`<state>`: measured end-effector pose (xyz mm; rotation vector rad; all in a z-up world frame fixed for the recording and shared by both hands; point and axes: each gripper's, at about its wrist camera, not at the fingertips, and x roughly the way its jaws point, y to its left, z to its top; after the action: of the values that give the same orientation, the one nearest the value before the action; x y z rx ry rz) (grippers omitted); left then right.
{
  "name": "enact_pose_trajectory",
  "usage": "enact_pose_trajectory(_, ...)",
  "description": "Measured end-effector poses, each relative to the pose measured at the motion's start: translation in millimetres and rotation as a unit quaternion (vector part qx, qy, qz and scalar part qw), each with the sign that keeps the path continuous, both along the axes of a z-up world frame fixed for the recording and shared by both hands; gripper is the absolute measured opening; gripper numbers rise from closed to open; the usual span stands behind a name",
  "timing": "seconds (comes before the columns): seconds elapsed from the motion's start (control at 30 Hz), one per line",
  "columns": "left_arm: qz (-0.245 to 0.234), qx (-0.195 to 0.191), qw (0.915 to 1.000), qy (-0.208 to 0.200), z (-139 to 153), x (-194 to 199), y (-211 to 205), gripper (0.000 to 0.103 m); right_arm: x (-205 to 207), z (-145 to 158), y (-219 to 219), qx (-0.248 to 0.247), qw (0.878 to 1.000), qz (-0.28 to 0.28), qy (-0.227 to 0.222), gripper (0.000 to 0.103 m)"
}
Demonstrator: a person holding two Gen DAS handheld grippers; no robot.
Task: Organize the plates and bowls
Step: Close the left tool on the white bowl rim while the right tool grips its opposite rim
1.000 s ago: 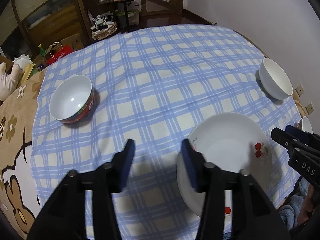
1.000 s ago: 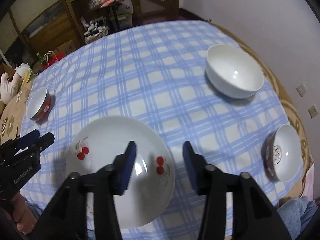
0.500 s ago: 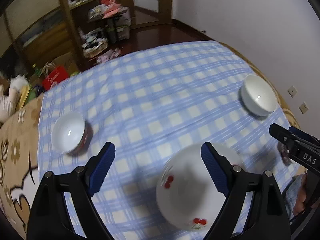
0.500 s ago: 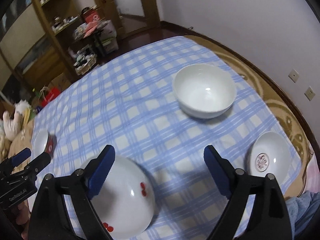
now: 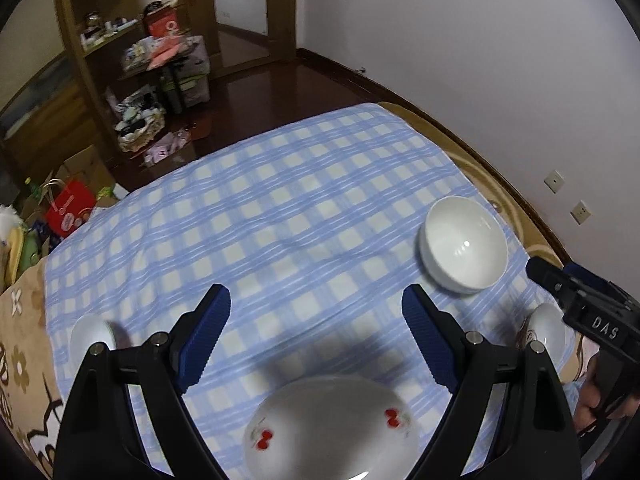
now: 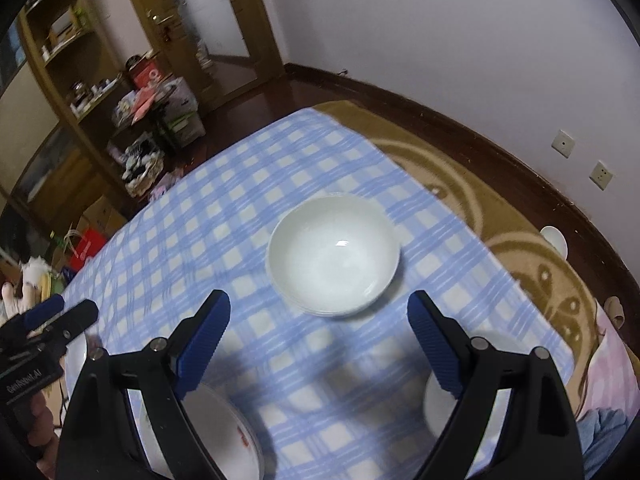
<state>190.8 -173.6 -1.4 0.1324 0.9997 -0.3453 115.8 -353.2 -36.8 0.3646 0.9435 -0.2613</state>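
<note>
A white plate with red cherries (image 5: 332, 428) lies at the near edge of the blue checked tablecloth (image 5: 280, 220); it also shows in the right wrist view (image 6: 216, 432). A large white bowl (image 6: 332, 254) stands ahead of my right gripper (image 6: 318, 344), and shows at the right in the left wrist view (image 5: 464, 244). A small patterned bowl (image 5: 546, 330) sits near the right edge, and another small bowl (image 5: 92, 336) at the left. My left gripper (image 5: 316, 338) is open and empty above the plate. My right gripper is open and empty.
The round table has a brown patterned cover (image 6: 532, 264) under the cloth. A white wall (image 5: 480, 60) runs close on the right. Wooden shelves (image 5: 80, 60) and floor clutter (image 5: 140, 128) lie beyond the far edge. A small white dish (image 6: 554, 240) sits at the table's right rim.
Both grippers have opened wide and risen away from the table, tilting up. The plate has slid toward the bottom of both views. The white bowl now lies centred ahead of the right gripper.
</note>
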Motion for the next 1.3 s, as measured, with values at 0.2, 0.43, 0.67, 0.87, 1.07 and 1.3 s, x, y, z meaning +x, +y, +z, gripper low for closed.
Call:
enact_pose_trajectory(0.2, -0.022, 0.000, 0.9996, 0.017, -18.8, 24.1, -38.9, 0.086, 17.6, -7.6, -37.4, 0.011, 0.999, -0.030, 0.001, 0.094)
enact_pose_trajectory(0.43, -0.046, -0.003, 0.9982, 0.037, -41.5, 46.2, -76.1, 0.086, 32.7, -33.6, -68.0, 0.033, 0.998, -0.046, 0.014, 0.081)
enact_pose_trajectory(0.67, -0.060, -0.004, 0.9964, 0.060, -70.0, 63.4, -107.9, 0.086, 46.7, -56.5, -81.9, 0.048, 0.997, -0.045, 0.033, 0.066)
enact_pose_trajectory(0.87, -0.061, 0.003, 0.9935, 0.096, -103.6, 72.6, -126.9, 0.052, 50.0, -80.2, -91.5, 0.052, 0.995, -0.070, 0.043, 0.065)
enact_pose_trajectory(1.07, -0.063, -0.013, 0.9900, 0.125, -122.7, 78.1, -135.5, 0.036, 54.0, -102.2, -96.7, 0.079, 0.993, -0.062, 0.061, 0.040)
enact_pose_trajectory(1.3, -0.061, -0.035, 0.9857, 0.153, -127.9, 80.1, -143.6, 0.016, 54.8, -123.8, -99.2, 0.144, 0.985, -0.064, 0.072, 0.018)
